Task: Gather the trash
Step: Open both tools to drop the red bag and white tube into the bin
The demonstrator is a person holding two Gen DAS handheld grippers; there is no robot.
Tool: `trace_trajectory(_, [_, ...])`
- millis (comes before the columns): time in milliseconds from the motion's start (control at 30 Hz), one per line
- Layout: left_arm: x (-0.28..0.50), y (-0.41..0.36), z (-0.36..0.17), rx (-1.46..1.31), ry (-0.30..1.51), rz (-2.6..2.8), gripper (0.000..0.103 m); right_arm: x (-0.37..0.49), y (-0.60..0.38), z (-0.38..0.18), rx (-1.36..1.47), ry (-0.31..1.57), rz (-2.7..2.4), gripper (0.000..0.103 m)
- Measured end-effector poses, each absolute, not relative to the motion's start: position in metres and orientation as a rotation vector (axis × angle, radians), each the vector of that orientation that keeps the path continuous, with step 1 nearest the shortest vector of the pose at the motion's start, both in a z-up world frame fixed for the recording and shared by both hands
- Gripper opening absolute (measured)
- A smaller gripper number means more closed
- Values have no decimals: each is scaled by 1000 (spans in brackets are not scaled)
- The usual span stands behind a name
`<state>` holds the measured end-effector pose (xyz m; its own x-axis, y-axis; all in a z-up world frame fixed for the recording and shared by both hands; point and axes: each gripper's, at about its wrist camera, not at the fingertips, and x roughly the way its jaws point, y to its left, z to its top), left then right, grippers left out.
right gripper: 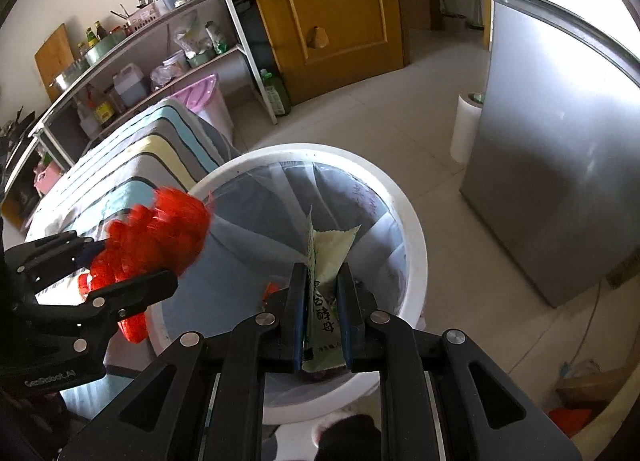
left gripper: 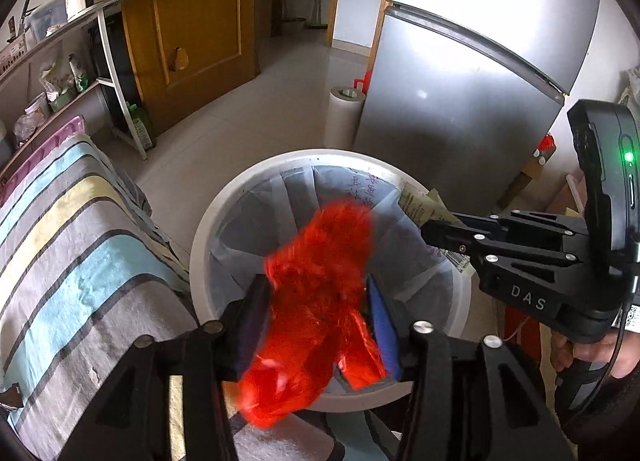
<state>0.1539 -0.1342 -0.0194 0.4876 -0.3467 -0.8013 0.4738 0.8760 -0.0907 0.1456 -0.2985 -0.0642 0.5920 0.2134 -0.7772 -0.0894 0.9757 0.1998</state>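
A white bin (left gripper: pixel 199 261) (right gripper: pixel 416 229) with a grey-blue liner stands below both grippers. A crumpled red plastic bag (left gripper: pixel 320 261) (right gripper: pixel 160 229), blurred, hangs between the blue pads of my left gripper (left gripper: pixel 316 293) (right gripper: pixel 136 261) over the bin's near-left rim. The jaws stand apart and the bag looks loose between them. My right gripper (right gripper: pixel 322 273) (left gripper: pixel 430 233) is shut on a pale green snack wrapper (right gripper: pixel 326 249) (left gripper: pixel 420 205) that sticks up above the bin's mouth. The bin's bottom is hidden.
A striped cloth surface (left gripper: pixel 80 241) (right gripper: pixel 132 165) borders the bin on the left. A silver fridge (left gripper: pixel 460 81) (right gripper: pixel 560 141) stands right, a white paper roll (left gripper: pixel 344 113) beside it. Shelves (right gripper: pixel 160 45) and a wooden door (left gripper: pixel 192 13) lie behind. A hand (left gripper: pixel 592 353) holds the right gripper's handle.
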Motion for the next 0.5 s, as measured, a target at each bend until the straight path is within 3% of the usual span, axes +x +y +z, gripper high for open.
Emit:
trace_trajectory(167, [155, -128, -15, 143, 922, -489, 69, 146, -295, -61, 138, 910, 167, 19])
trace_trajectory(233, [155, -124, -13, 138, 915, -480, 72, 145, -295, -61, 141, 907, 166, 27])
trace_trajectory(300, [155, -121, -11, 130, 912, -476, 73, 144, -295, -60, 144, 902, 164, 41])
trace_trajectory(500, [151, -111, -3, 115, 885, -461, 74, 140, -291, -52, 135, 881, 167, 41])
